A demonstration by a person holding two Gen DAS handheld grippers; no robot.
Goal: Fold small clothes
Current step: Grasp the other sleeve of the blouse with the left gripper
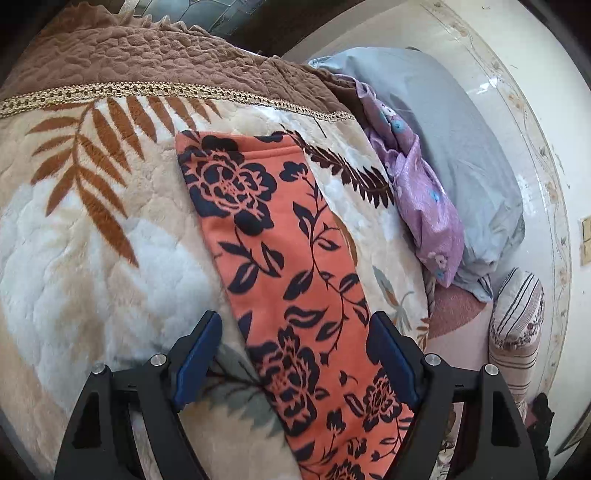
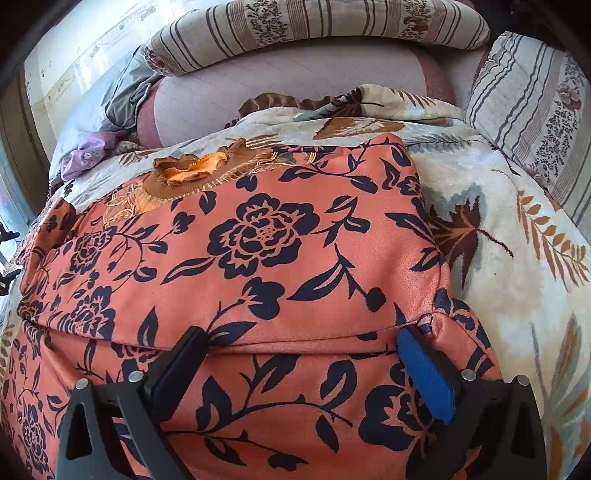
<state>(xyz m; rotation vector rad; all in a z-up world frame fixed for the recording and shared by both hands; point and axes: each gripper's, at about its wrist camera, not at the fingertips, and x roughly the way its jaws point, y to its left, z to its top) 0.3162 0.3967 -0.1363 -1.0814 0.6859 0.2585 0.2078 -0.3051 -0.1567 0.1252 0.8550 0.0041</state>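
An orange garment with a dark blue flower print [image 1: 295, 266] lies flat on a cream plush blanket [image 1: 92, 258] with brown leaves. In the left wrist view it runs as a long strip from the middle to the bottom. My left gripper [image 1: 295, 332] is open and empty, its blue pads either side of the strip, just above it. In the right wrist view the garment [image 2: 258, 251] fills the frame, with a brown ruffled collar [image 2: 192, 173] at its far edge. My right gripper [image 2: 303, 343] is open, over a fold line across the cloth.
A purple flowered cloth [image 1: 417, 184] and a grey pillow [image 1: 461, 147] lie to the right of the blanket. Striped pillows [image 2: 314, 26] and a pink bolster [image 2: 288, 81] lie beyond the garment. A wall [image 1: 546, 110] borders the bed.
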